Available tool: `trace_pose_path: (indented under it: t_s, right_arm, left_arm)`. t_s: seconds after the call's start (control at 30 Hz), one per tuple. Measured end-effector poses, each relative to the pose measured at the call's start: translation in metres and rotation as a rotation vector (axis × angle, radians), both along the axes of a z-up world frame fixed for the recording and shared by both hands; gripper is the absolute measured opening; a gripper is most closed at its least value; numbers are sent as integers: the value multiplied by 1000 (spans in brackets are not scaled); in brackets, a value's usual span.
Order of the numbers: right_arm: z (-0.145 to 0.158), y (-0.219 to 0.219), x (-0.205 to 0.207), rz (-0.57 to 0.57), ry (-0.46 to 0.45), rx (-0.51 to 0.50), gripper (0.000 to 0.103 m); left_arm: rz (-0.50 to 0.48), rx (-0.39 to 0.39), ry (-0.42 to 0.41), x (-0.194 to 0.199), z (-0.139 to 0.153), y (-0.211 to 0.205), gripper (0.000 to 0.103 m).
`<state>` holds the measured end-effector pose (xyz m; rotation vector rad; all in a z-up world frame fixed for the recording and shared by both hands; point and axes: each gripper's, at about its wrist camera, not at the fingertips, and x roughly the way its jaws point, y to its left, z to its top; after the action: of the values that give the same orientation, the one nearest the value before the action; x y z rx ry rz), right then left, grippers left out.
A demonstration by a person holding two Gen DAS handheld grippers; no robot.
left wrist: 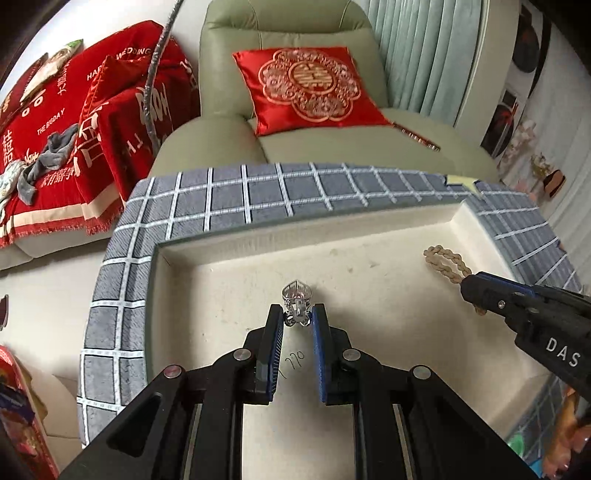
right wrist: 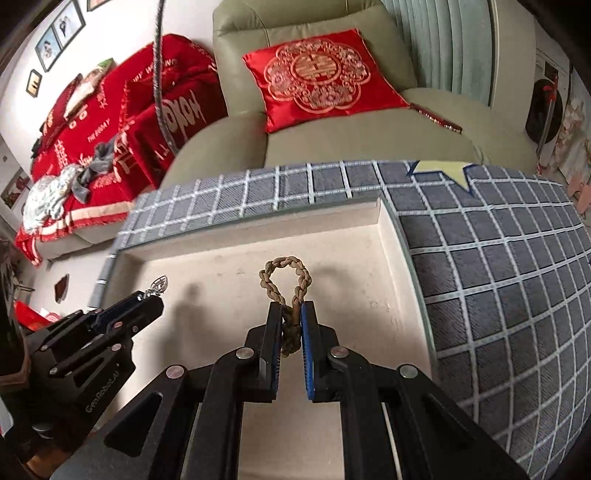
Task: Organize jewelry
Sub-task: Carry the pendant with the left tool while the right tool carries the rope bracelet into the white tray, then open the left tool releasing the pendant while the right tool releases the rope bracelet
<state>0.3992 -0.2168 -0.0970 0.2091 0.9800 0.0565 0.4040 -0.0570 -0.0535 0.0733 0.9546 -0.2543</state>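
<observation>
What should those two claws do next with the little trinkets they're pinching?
Probably lower and let go. The left gripper pinches a silver charm, the right gripper a braided cord loop; both already hang over the cream tray.

Tray (left wrist: 369, 229) cream, faintly smudged. Ring (left wrist: 297, 295) silver. Braid (right wrist: 291, 280) tan-brown. Cloth (left wrist: 229, 192) grey-blue, white grid lines; pale yellow star (right wrist: 443, 170) edged blue at far right corner. Grippers black, finger pads (left wrist: 275, 332) blue. Cushion (left wrist: 306, 85) red satin, gold medallion embroidery. Sofa (left wrist: 288, 22) pale green. Blanket (left wrist: 55, 110) red, white lettering.
</observation>
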Motion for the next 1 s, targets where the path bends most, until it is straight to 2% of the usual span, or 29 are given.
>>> trace_pose_path:
  t_s: [0.17, 0.3, 0.33, 0.37, 0.4, 0.43, 0.47, 0.5, 0.67, 0.9, 0.93, 0.97, 1.0]
  right_arm:
    - [-19, -5, 1, -11, 20, 8, 11]
    - [-19, -3, 1, 1, 19, -9, 12]
    - [-18, -2, 1, 7, 22, -12, 15]
    - [-18, -2, 0, 12, 24, -6, 19]
    - [-17, -2, 0, 10, 25, -2, 35]
    - [-15, -2, 0, 3, 26, -1, 57]
    - [-13, -3, -2, -7, 16, 4, 65]
    - [-10, -4, -4, -12, 7, 10, 67]
    - [8, -11, -18, -33, -35, 66, 67]
    - [25, -19, -48, -69, -77, 82, 67]
    - [26, -21, -52, -73, -79, 84, 67]
    - [28, -22, -55, -77, -80, 84, 67]
    - [29, -23, -58, -79, -82, 83, 67]
  left_arm:
    - [5, 35, 22, 2, -9, -6, 31]
    - [4, 64, 26, 2, -10, -10, 31]
    - [4, 65, 26, 2, -10, -11, 31]
    - [6, 67, 26, 1, -10, -11, 31]
    - [8, 69, 25, 1, -9, -10, 31]
    - [14, 76, 23, 1, -9, -10, 31]
    - [15, 77, 22, 1, -9, -9, 31]
    - [16, 80, 20, 0, -9, -9, 31]
    - [27, 80, 2, -3, -6, -6, 31]
    - [31, 60, -20, -4, -1, -4, 31]
    - [31, 56, -24, -5, 1, -3, 36]
    - [31, 55, -27, -5, 2, -3, 74]
    - [38, 54, -34, -6, 4, -3, 98]
